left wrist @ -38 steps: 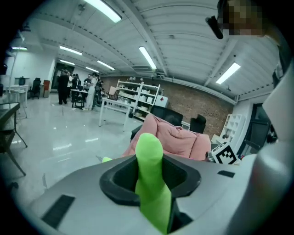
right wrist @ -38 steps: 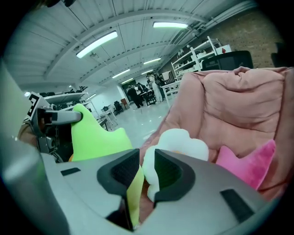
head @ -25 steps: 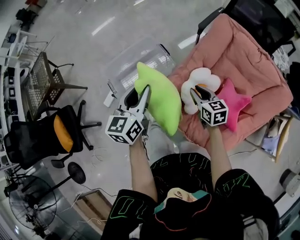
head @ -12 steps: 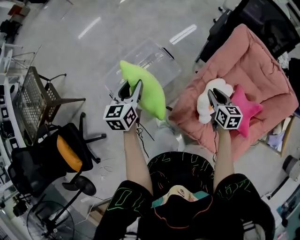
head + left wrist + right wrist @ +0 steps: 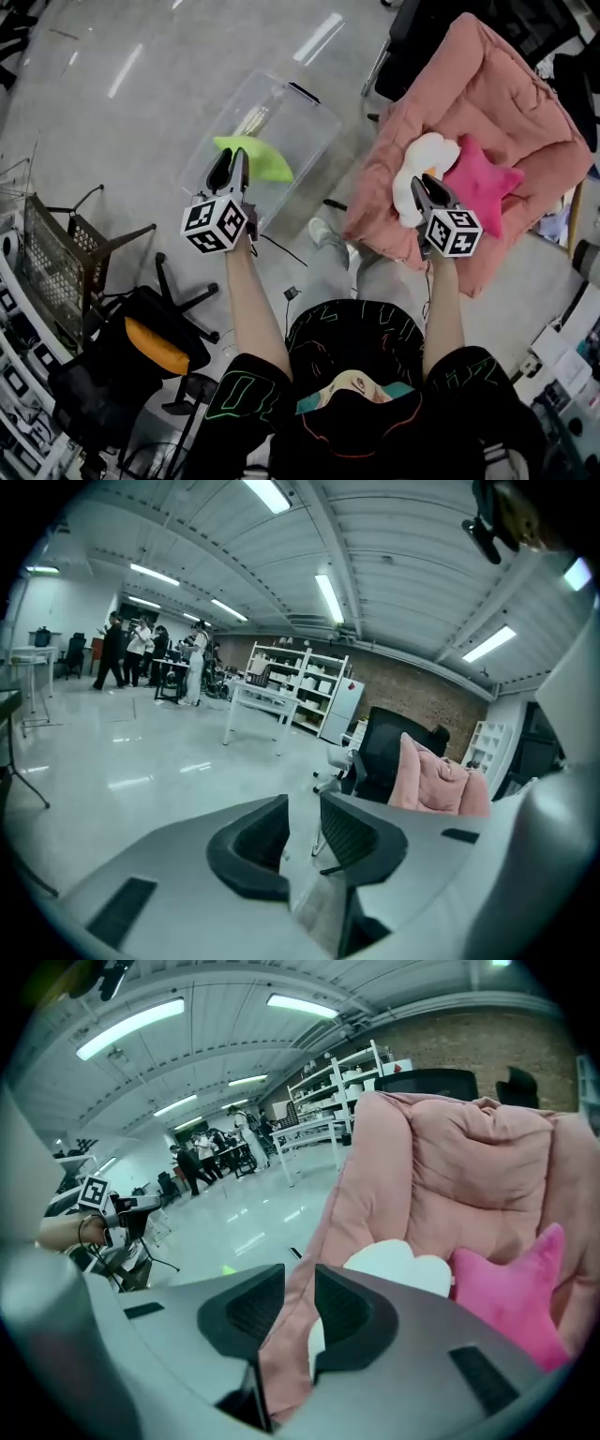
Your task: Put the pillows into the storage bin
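Looking down from the head view, I see the green pillow [image 5: 264,162] lying inside the clear storage bin [image 5: 314,99] on the floor, far left of me. My left tool [image 5: 230,164] hovers just at the near edge of that pillow. In its own view the left tool [image 5: 300,808] shows its jaws narrowly apart with nothing between them, only bare floor beyond.

On the right, the white flower pillow [image 5: 424,155] and the pink star pillow [image 5: 486,183] lie side by side, touching, on the big pink cushion [image 5: 469,84]. My right tool [image 5: 427,185] sits over the near edge of the white pillow. In the right gripper view, the right tool [image 5: 298,1279] has a narrow gap too and grips nothing. Through the gap I see the cushion's edge [image 5: 441,1166] and the white pillow [image 5: 398,1260], with the star pillow [image 5: 516,1297] to their right.

A black office chair [image 5: 131,347] stands near left.
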Demonstrator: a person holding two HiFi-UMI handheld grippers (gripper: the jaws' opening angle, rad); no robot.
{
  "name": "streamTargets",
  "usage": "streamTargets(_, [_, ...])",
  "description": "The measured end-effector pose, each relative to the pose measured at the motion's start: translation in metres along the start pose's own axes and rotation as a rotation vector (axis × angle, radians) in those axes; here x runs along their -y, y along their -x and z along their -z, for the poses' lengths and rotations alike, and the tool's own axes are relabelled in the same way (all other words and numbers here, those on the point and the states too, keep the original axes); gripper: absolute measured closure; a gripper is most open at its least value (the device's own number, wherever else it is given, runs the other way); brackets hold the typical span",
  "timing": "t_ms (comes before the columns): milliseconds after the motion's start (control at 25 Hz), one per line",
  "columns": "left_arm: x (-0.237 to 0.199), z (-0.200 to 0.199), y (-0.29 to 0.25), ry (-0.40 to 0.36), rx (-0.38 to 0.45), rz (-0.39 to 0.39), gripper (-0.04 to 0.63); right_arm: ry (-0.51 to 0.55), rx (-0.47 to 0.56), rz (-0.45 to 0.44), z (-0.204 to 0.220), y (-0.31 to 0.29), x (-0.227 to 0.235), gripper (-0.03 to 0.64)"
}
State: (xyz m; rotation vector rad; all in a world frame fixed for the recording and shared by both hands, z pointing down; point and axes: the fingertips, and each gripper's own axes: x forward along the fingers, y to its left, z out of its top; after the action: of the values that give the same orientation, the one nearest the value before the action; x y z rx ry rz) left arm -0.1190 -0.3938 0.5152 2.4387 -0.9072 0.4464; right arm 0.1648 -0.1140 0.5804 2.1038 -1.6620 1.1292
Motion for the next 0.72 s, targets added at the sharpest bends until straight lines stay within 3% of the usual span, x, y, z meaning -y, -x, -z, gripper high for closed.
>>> streamTargets(160, [0.04, 0.016, -0.018, 0.012, -0.027, 0.109, 0.603, -0.007, -0.016, 0.075, 0.018, 0.008, 0.013, 0.523])
streamTargets(320, [0.112, 0.048, -0.037, 0.045, -0.081, 0.257, 0.603, 0.008, -0.054, 0.115, 0.039, 0.011, 0.035, 0.518])
streamTargets(480, [0.188, 0.092, -0.058, 0.011, -0.168, 0.395, 0.601, -0.029, -0.053, 0.12, 0.055, 0.004, 0.056, 0.51])
streamTargets(640, [0.261, 0.152, -0.078, -0.054, -0.331, 0.506, 0.6, -0.07, -0.057, 0.151, 0.078, 0.021, 0.078, 0.509])
streamTargets(720, [0.292, 0.184, -0.087, -0.096, -0.422, 0.53, 0.551, -0.096, -0.058, 0.163, 0.093, 0.032, 0.091, 0.509])
